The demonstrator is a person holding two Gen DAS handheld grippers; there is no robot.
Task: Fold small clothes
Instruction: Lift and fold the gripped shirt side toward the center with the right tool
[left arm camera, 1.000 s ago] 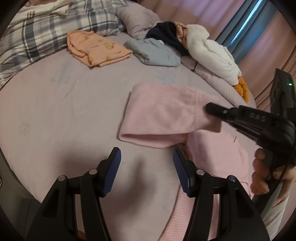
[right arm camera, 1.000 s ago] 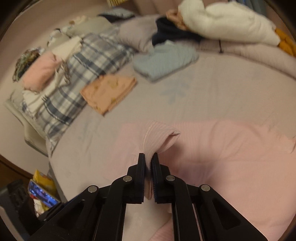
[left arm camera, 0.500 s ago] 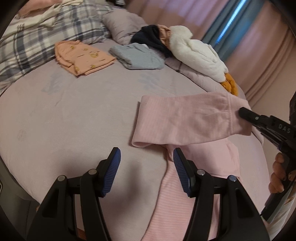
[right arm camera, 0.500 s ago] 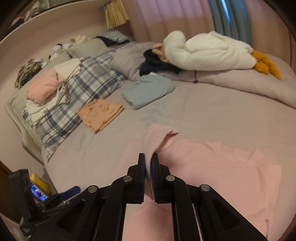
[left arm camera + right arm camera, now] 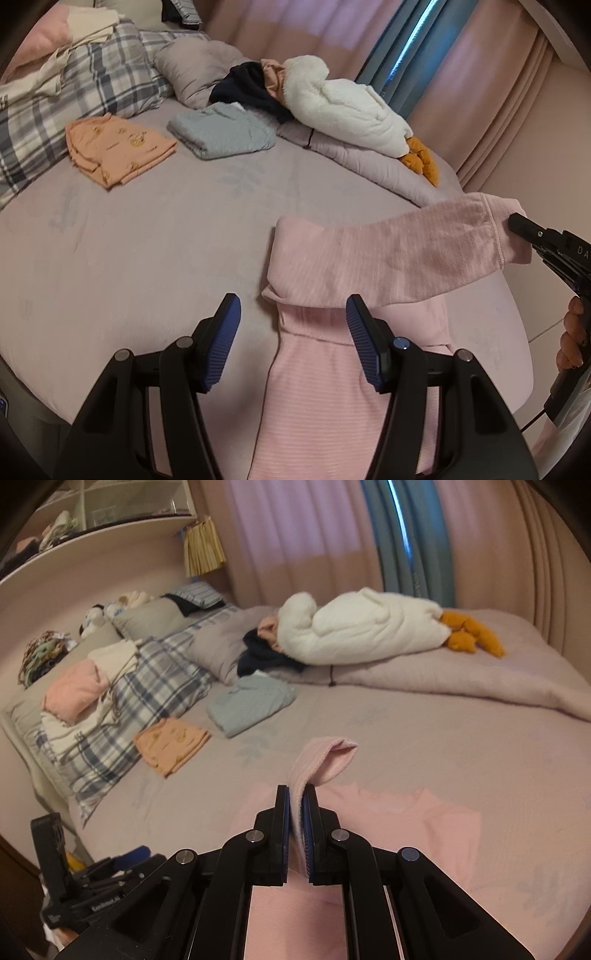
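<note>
Left wrist view: the left tool (image 5: pixel 293 336) sits at lower centre with its blue-padded fingers (image 5: pixel 224 334) spread wide and nothing between them, above the bed (image 5: pixel 147 258). The pink top (image 5: pixel 332 387) lies on the lilac bedcover, its striped body running from the bottom edge up through the centre of the frame. One sleeve (image 5: pixel 388 258) is lifted off the body and stretched toward the right edge, where the right tool (image 5: pixel 517 223) pinches its cuff; part of the hand (image 5: pixel 572 336) holding that tool shows at the right edge.

Right wrist view: the right tool (image 5: pixel 296 812) occupies lower centre, its fingers closed on the ribbed sleeve cuff (image 5: pixel 325 757), which stands up in a loop above the tips. The rest of the pink top (image 5: pixel 424 823) spreads flat behind and to the right of the fingers (somewhat blurred). The left tool (image 5: pixel 125 856) appears at lower left.

Background, both views: a folded orange garment (image 5: pixel 118 151) and a folded grey-blue garment (image 5: pixel 221 133) lie side by side in the upper left, apart from the pink top. Behind them are a plaid pillow (image 5: pixel 74 92), a dark garment (image 5: pixel 247 88) and a white plush goose (image 5: pixel 343 110) with orange feet resting on a rolled duvet (image 5: pixel 369 162). Curtains (image 5: pixel 461 74) fill the upper right.
</note>
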